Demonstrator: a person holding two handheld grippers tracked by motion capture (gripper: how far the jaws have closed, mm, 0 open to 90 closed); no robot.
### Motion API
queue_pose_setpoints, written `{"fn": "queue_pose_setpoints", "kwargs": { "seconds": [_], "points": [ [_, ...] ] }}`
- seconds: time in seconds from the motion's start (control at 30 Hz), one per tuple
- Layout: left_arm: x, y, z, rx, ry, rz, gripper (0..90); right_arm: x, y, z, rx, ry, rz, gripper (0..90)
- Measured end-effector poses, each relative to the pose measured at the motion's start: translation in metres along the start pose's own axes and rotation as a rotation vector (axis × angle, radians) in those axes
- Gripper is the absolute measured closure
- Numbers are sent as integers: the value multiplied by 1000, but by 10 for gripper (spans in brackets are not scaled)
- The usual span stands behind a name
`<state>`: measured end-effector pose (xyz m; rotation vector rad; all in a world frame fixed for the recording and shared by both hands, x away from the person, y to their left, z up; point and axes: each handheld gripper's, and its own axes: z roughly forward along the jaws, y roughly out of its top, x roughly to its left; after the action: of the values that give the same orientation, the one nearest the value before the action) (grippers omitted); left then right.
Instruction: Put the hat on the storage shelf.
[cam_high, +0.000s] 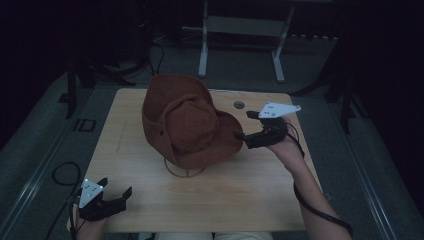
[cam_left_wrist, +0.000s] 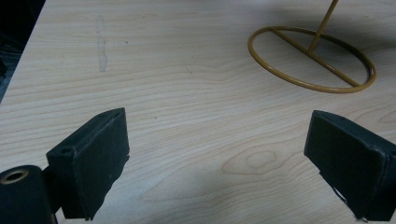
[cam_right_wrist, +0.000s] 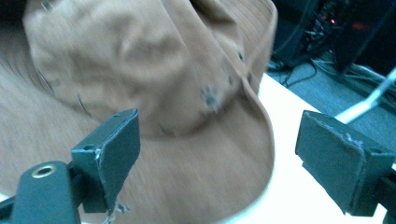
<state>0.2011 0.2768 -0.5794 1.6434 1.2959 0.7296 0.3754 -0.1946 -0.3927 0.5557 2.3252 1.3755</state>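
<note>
A brown brimmed hat (cam_high: 187, 125) is sitting tilted on a thin yellow wire stand (cam_high: 184, 171) near the middle of the wooden bench (cam_high: 150, 205). Its cloth is looking soft and rumpled — the crown is dented and creased, and the wide brim is drooping down toward the right gripper (cam_high: 244, 125). In the right gripper view the hat (cam_right_wrist: 154, 84) is showing rows of stitching along the brim, a few small dark eyelets in the crown, and a small dark mark just above the band, though the picture is blurring somewhat there.

The right gripper is hovering at the brim's edge with its fingers (cam_right_wrist: 112, 154) spread apart and released; the brim is lying between and just beyond them, and I cannot tell whether either finger is touching the cloth.

The left gripper (cam_high: 116, 192) is resting low at the near corner of the bench, well apart from the hat, with its fingers (cam_left_wrist: 95, 161) likewise released and grasping nothing. Ahead of those fingers and off to one side, the stand's round base ring (cam_left_wrist: 310, 58) is lying flat on the bench, with a crossbar running through it and a thin rod rising from it — bare wood is lying between the fingers themselves.
</note>
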Motion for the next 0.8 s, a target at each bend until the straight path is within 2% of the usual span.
{"fn": "queue_pose_setpoints", "kwargs": {
  "seconds": [0.27, 0.4, 0.47, 0.8],
  "points": [
    [0, 0, 1, -2, -3, -2, 73, -12, -43, -15, 22, -30, 62, 137],
    [-1, 0, 1, 1, -3, -1, 73, -14, -64, -21, 10, -37, 103, 137],
    [-1, 0, 1, 0, -4, 1, 73, -13, -74, -21, 18, -43, 112, 137],
    [-1, -1, 2, 5, -3, 0, 72, 0, -133, -18, 35, -10, 144, 130]
  ]
}}
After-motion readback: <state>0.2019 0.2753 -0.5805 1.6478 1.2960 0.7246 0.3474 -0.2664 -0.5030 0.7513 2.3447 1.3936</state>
